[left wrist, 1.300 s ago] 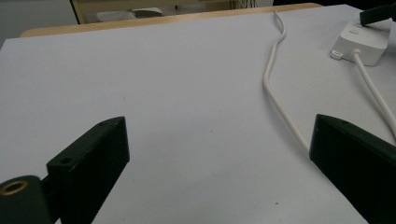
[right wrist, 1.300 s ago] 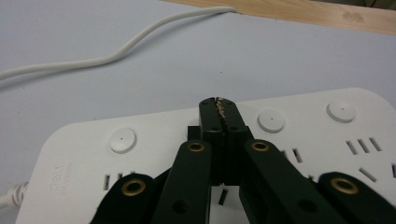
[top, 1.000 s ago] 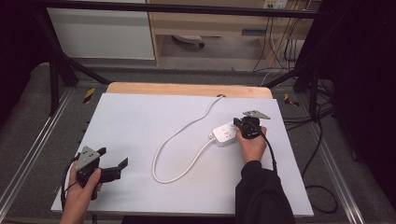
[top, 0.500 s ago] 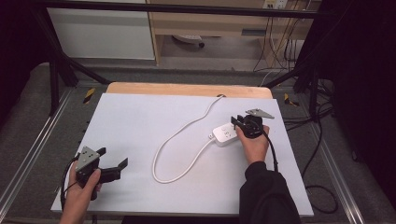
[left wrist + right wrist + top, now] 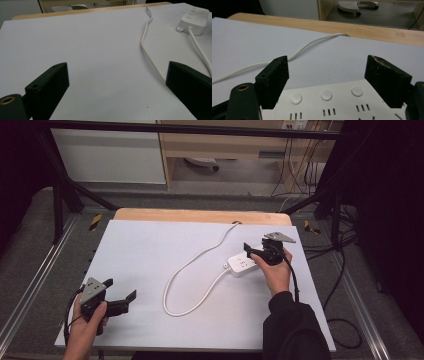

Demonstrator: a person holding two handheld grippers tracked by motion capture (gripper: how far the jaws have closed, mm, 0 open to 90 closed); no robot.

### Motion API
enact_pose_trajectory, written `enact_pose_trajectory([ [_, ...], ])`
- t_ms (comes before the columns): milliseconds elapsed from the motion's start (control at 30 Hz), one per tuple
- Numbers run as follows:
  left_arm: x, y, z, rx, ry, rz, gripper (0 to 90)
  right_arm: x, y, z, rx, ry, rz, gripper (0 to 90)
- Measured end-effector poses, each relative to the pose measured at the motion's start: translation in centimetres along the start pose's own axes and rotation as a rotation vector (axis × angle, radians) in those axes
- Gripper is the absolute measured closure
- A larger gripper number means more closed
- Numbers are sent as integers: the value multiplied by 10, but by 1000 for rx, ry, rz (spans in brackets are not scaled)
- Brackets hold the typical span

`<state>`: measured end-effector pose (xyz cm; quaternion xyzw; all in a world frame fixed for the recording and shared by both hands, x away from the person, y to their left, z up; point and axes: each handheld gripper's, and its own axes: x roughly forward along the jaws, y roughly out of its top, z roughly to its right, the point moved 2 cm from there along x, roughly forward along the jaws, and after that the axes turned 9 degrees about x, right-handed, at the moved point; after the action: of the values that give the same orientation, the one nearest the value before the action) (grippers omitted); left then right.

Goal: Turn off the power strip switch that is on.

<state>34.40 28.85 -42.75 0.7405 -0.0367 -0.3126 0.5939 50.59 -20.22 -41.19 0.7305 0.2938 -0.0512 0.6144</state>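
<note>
We poise our right gripper [image 5: 251, 251], jaws spread wide, over the white power strip [image 5: 242, 264] right of centre on the table [image 5: 150, 245], seemingly lined up to seize it; our left gripper [image 5: 122, 299], jaws likewise parted, waits near the front-left corner.

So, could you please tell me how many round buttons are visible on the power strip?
3, in a row on the power strip between the right claw's open jaws: left button, middle button, right button. More may be hidden beyond the frame or behind the jaws.
</note>
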Motion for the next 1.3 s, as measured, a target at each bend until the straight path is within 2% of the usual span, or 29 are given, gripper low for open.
enact_pose_trajectory([
  [33,0,0,0,0,-2,0,48,-1,2,-1,-9,-4,-1,177],
  [167,-1,0,0,-3,0,-1,48,-5,7,-4,22,29,-5,80],
  [233,-1,0,0,-5,0,-1,48,-8,10,-5,21,34,-6,55],
  [600,-1,-1,-1,-5,-8,-2,48,-34,28,-10,9,53,25,48],
  [800,-2,-1,-1,-8,-4,-2,48,-49,36,-11,1,78,43,53],
  [1067,-3,-2,-1,-1,-5,-9,48,-67,37,-12,-18,87,48,52],
  [1167,-3,-2,-2,-16,-2,-4,48,-75,36,-12,-24,98,51,51],
  [1300,-3,-1,-1,-11,-1,-5,48,-84,33,-11,-29,107,61,45],
])
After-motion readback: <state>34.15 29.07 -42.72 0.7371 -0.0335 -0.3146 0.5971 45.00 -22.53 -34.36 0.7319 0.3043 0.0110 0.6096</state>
